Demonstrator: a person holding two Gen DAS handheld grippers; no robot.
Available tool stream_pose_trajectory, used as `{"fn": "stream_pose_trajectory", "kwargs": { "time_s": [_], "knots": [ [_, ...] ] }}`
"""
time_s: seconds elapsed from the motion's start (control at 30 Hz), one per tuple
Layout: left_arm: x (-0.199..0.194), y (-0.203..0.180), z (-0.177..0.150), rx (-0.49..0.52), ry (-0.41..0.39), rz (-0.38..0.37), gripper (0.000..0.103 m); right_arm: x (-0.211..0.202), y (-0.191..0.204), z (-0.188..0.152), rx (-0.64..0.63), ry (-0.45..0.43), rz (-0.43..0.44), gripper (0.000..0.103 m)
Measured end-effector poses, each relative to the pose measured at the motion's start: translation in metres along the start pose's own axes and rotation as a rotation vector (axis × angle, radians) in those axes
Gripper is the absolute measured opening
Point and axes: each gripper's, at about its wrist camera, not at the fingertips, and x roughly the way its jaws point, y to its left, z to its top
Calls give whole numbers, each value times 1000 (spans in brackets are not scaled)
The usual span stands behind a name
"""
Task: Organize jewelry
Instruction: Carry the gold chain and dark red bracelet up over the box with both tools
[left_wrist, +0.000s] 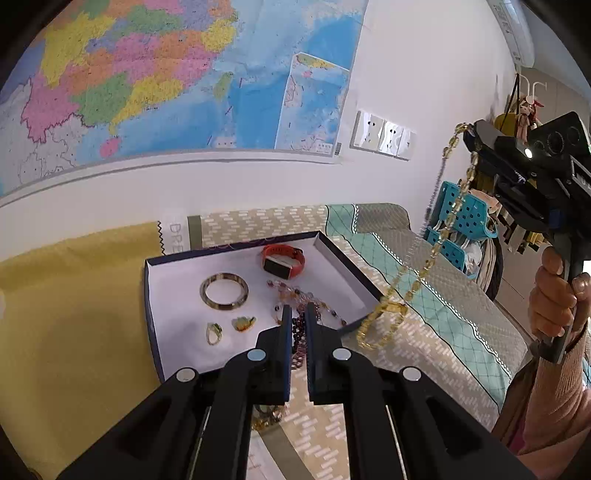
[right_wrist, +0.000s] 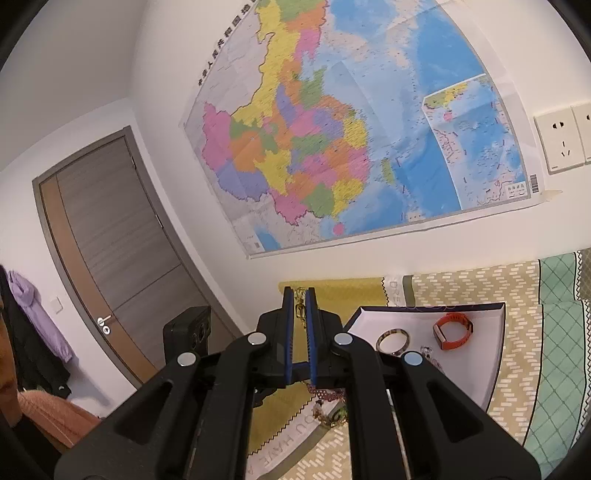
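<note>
While the right gripper (left_wrist: 466, 130) is held up high at the right of the left camera's picture, a long yellow bead necklace (left_wrist: 439, 236) hangs down from its tip. The fingers are pinched on the top of that necklace; in the right camera's picture the yellow beads (right_wrist: 300, 308) sit in the thin gap between the two blue pads (right_wrist: 288, 325). The bottom loop of the necklace dangles just beside the near right corner of the box; I cannot tell if it touches the bed cover (left_wrist: 424, 295).

The left gripper (left_wrist: 300, 314) is low, over the near edge of the open white box (left_wrist: 177, 284). Its fingers are close together with a thin gap, and dark red beads (left_wrist: 299, 338) show through that gap. I cannot tell if the fingers grip them.

Inside the box lie a round bangle (left_wrist: 224, 291), an orange watch (left_wrist: 284, 260), a small ring (left_wrist: 213, 332), a little green and orange charm (left_wrist: 243, 323), and a pink and purple bead string (left_wrist: 295, 293). The bangle is near the middle, the watch is at the far side, and the ring and charm are at the near side.

A hand (left_wrist: 554, 295) in a pink sleeve holds the right gripper's handle. A big colored map (right_wrist: 351, 129) hangs on the wall.
</note>
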Motion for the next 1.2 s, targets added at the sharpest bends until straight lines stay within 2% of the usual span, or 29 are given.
{"fn": "stream_pose_trajectory", "kwargs": {
  "time_s": [0.8, 1.2],
  "knots": [
    [28, 19, 27, 0, 8, 51, 5, 43, -51, 24, 87, 9, -38, 7],
    [65, 34, 33, -13, 51, 99, 5, 71, -85, 18, 133, 61, -90, 7]
  ]
}}
